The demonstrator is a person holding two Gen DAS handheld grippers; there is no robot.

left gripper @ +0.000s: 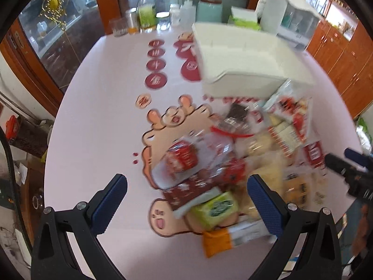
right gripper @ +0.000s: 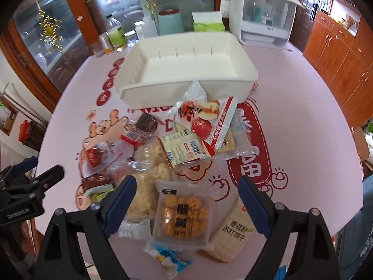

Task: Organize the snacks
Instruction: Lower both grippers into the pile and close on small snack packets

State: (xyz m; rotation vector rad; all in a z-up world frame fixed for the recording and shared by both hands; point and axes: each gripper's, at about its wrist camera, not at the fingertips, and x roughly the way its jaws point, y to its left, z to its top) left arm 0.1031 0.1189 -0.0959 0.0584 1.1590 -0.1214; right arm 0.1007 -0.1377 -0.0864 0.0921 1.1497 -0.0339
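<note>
jaws of right gripper (right gripper: pixel 187 200) parted above cracker packet (right gripper: pixel 183 219).

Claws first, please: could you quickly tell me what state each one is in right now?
Left claw: open, holding nothing, above the snacks.
Right claw: open, holding nothing.

Worktop (right gripper: pixel 303 107): pale pink cover with red cartoon prints, fills the middle of both views. White bin (right gripper: pixel 186 70) sits on it upper centre in the right wrist view. Snack pile (right gripper: pixel 167 154) lies just below the bin, packets overlapping, down to the lower centre. Bottles and jars (right gripper: pixel 114 37) line the far edge, upper left. Green tissue box (right gripper: pixel 208 24) and white lidded appliance (right gripper: pixel 263 16) sit top centre and top right.
</note>
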